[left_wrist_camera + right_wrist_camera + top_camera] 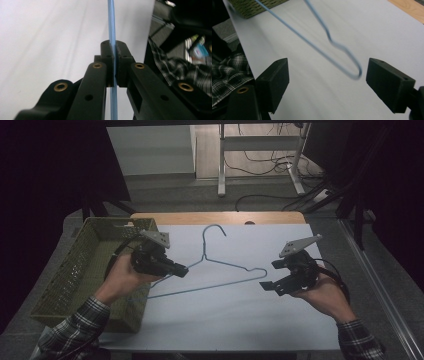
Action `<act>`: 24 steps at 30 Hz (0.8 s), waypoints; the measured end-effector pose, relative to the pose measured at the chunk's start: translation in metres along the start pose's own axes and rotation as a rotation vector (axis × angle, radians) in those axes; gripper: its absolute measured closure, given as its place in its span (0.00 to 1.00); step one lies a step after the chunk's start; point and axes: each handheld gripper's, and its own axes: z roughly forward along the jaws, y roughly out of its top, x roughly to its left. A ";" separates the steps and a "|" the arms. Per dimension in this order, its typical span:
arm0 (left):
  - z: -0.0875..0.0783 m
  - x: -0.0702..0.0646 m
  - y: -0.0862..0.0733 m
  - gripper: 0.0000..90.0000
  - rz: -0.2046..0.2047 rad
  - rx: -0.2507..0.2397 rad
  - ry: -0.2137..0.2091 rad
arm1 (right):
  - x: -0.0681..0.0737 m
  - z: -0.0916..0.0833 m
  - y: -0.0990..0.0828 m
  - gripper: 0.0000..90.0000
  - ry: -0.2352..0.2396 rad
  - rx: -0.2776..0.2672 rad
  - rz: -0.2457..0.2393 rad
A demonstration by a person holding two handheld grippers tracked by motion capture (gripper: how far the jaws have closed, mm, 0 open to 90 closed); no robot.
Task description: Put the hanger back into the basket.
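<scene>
The left gripper [181, 270] pinches only the blue wire hanger [220, 265] shoulder nearest the basket [75, 270]; the right gripper [268, 276] fingers gape empty, so the far shoulder may swing or twist loose.

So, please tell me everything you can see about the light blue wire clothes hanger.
The light blue wire clothes hanger is thin bent wire with a hook at the top, a twisted neck and two shoulders joined by a long bottom bar. It lies across the white table sheet, hook pointing away from the person. The left gripper is shut on the wire near its left end. The right gripper is open, its jaws apart beside the right corner.
</scene>
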 end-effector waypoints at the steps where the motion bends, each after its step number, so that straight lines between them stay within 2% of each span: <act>1: -0.005 0.002 -0.002 0.97 -0.015 -0.007 0.002 | -0.001 -0.001 -0.001 0.20 -0.002 -0.003 0.008; 3: -0.015 0.004 -0.006 0.97 -0.033 -0.021 0.031 | -0.003 -0.001 -0.004 0.19 -0.004 -0.004 0.016; 5: -0.020 0.006 -0.008 0.97 -0.040 -0.030 0.039 | -0.003 0.001 -0.007 0.17 -0.005 0.001 0.025; 7: -0.035 0.011 -0.017 0.97 -0.075 -0.063 0.073 | -0.004 0.003 -0.009 0.15 -0.006 0.008 0.034; 8: -0.035 0.011 -0.017 0.97 -0.075 -0.063 0.073 | -0.004 0.003 -0.009 0.15 -0.006 0.008 0.034; 9: -0.046 0.015 -0.023 0.97 -0.096 -0.081 0.106 | -0.004 0.006 -0.011 0.13 -0.011 0.010 0.042; 11: -0.052 0.017 -0.026 0.97 -0.107 -0.091 0.111 | -0.003 0.009 -0.014 0.11 -0.009 0.006 0.051; 13: -0.068 0.021 -0.038 0.97 -0.134 -0.118 0.159 | -0.002 0.012 -0.016 0.10 -0.004 0.000 0.065; 14: -0.068 0.021 -0.038 0.97 -0.134 -0.118 0.159 | -0.002 0.012 -0.016 0.10 -0.004 0.000 0.065; 15: -0.074 0.022 -0.042 0.97 -0.143 -0.123 0.169 | -0.001 0.014 -0.017 0.09 -0.008 -0.004 0.069; 16: -0.085 0.025 -0.052 0.97 -0.168 -0.144 0.201 | 0.001 0.018 -0.020 0.09 -0.011 0.002 0.065; 18: -0.091 0.026 -0.057 0.97 -0.179 -0.155 0.208 | 0.002 0.020 -0.022 0.08 -0.012 0.000 0.064; 19: -0.096 0.027 -0.063 0.97 -0.192 -0.167 0.226 | 0.003 0.022 -0.023 0.08 -0.006 0.001 0.066; 20: -0.106 0.029 -0.074 0.97 -0.215 -0.189 0.248 | 0.005 0.026 -0.027 0.08 0.003 0.003 0.073; 21: -0.106 0.029 -0.074 0.97 -0.215 -0.189 0.248 | 0.005 0.026 -0.027 0.08 0.003 0.003 0.073; 23: -0.120 0.030 -0.091 0.97 -0.246 -0.212 0.273 | 0.008 0.032 -0.032 0.07 0.007 0.005 0.078; 24: -0.120 0.030 -0.091 0.97 -0.246 -0.212 0.273 | 0.008 0.032 -0.032 0.07 0.007 0.005 0.078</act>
